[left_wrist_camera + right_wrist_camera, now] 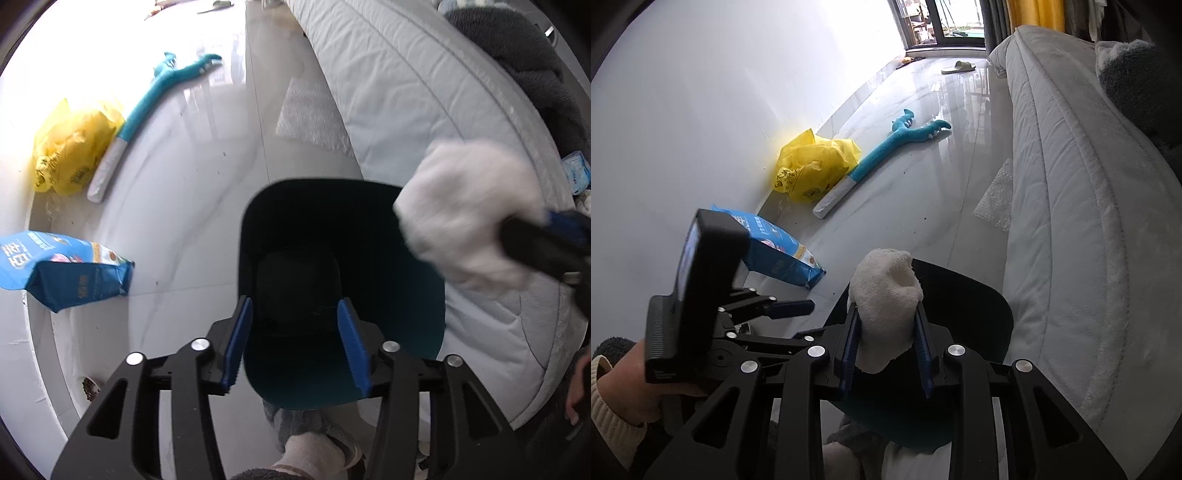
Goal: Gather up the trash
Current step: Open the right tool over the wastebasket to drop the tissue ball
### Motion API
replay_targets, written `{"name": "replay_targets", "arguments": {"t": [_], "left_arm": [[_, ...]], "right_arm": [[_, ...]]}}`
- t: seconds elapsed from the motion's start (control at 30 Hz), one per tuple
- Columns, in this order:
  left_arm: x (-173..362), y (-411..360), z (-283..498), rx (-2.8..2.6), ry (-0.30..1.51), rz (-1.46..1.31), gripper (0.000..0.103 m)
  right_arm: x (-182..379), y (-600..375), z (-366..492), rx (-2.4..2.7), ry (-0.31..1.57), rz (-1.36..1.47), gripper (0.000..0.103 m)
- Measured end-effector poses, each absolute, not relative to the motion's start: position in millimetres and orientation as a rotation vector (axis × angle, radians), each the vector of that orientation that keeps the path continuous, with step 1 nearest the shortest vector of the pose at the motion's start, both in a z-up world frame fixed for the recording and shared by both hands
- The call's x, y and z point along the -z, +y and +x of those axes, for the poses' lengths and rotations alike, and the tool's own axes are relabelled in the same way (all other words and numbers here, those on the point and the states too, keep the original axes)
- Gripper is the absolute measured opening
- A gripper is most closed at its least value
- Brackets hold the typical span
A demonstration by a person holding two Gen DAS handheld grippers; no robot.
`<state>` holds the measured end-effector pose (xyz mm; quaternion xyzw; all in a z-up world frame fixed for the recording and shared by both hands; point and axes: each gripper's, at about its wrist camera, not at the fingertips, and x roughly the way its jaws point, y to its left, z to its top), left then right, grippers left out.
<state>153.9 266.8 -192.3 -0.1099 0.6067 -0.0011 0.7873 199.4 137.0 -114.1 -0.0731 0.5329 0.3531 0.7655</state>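
A dark bin (413,295) with a teal inner wall stands on the pale floor beside the bed. My left gripper (295,301) hangs over its near rim, jaws apart, and only the bin's dark inside shows between the blue pads. From the right, my right gripper (535,236) brings a crumpled white wad (465,214) over the bin's far right rim. In the right wrist view that gripper (886,306) is shut on the wad (882,280), above the bin (979,306). The left gripper (809,320) shows at the bin's left side, held by a hand.
Along the wall lie a blue packet (783,258), a yellow plastic bag (812,170) and a long teal plush toy (886,147). A sheet of bubble wrap (995,199) leans against the white quilted bed (1071,184). A slipper (958,67) lies far off. A person's foot (314,450) stands below the bin.
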Motion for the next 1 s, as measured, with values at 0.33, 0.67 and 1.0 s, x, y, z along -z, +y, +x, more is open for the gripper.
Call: {"name": "replay_targets", "arguments": {"t": [0.33, 0.67, 1.0], "left_arm": [[153, 286, 143, -0.036, 1.101, -0.196, 0.068], [94, 281, 138, -0.038, 0.874, -0.18, 0.079], [43, 258, 130, -0.043, 0.704, -0.186, 0.08]], "right_arm": [[165, 143, 204, -0.689, 1.269, -0.208, 0.029], [206, 141, 203, -0.634, 1.353, -0.234, 0.029], [218, 141, 181, -0.614, 1.353, -0.264, 0.032]]}}
